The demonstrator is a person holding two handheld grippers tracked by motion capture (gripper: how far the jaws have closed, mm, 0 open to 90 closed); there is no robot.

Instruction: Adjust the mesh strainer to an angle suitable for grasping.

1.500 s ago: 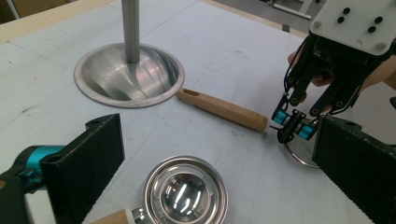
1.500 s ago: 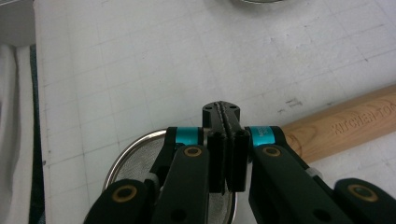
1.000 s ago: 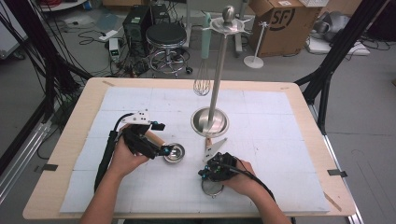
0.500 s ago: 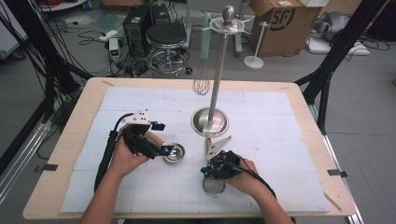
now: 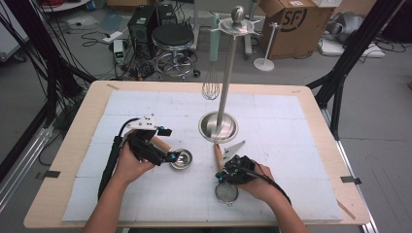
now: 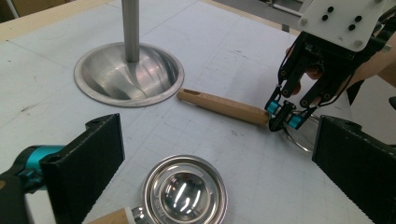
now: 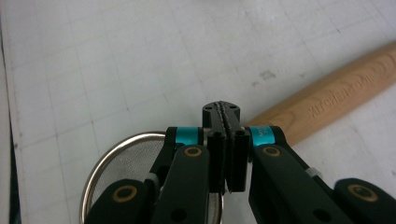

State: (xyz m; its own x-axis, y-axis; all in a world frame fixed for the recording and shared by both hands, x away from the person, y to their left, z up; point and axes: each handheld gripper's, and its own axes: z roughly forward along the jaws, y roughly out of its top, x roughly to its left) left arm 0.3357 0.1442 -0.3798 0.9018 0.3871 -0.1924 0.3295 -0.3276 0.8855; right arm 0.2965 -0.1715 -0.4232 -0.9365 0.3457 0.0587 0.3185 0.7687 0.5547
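A small steel cup [image 5: 180, 159] with a wooden handle lies left of centre on the mat. My left gripper [image 5: 171, 156] is at the cup, open; in the left gripper view the cup [image 6: 184, 191] lies low between the wide-apart jaws [image 6: 215, 140]. A mesh strainer [image 5: 226, 192] lies near the front, its wooden handle [image 5: 217, 154] pointing toward the stand. My right gripper [image 5: 222, 175] is shut at the neck where handle meets ring. In the right gripper view the shut tips [image 7: 223, 109] sit between the mesh ring [image 7: 116, 154] and the handle [image 7: 336, 98].
A tall steel stand rises from its dish-shaped base [image 5: 218, 127] at the mat's centre. A whisk [image 5: 210, 90] hangs from its top disc. Seen from the left gripper, the base [image 6: 128, 74] lies beyond the strainer handle [image 6: 222, 106] and the right gripper [image 6: 282, 119].
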